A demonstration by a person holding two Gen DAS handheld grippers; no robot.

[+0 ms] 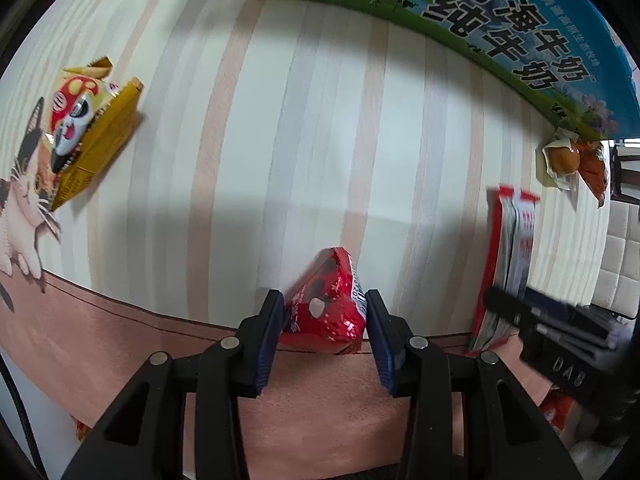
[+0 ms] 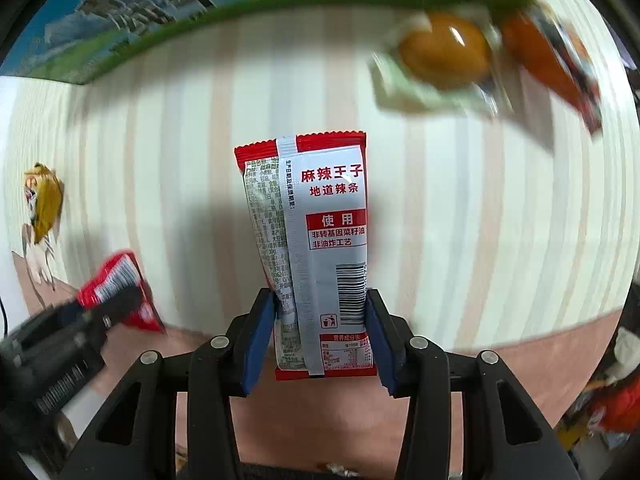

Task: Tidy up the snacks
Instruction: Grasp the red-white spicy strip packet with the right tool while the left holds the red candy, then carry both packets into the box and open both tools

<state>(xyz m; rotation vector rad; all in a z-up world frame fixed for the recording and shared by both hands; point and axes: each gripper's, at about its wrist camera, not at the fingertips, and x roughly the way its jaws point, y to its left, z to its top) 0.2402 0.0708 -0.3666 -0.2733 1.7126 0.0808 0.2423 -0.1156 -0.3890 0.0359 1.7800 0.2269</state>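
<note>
Left wrist view: left gripper (image 1: 325,316) clamped on a small red foil snack (image 1: 328,304), pads pressing both its sides, pointing steeply down over the striped tablecloth (image 1: 248,140); packet's long axis running forward out of the jaws, toward the blue-and-green milk carton (image 1: 500,28) along the far edge; yellow snack bag (image 1: 92,136) lying off to the left beside the printed cat; wrapped egg-like snack (image 1: 562,160) and an orange packet (image 1: 594,168) far right, just under the carton; red-and-white packet (image 1: 508,264) seen edge-on at right, with the other gripper below it.

Right wrist view, background blurred: right gripper (image 2: 322,320) closed around that red-and-white spicy-strip packet (image 2: 316,240), pads against its lower edges; packet upright in the jaws, long axis forward along the fingers; egg snack (image 2: 444,52) ahead and to the right, nearer this hand than the left; red foil snack (image 2: 116,284) and left gripper low at left.

Probably both packets in carry toward a grouping spot; likely target not discernible.
</note>
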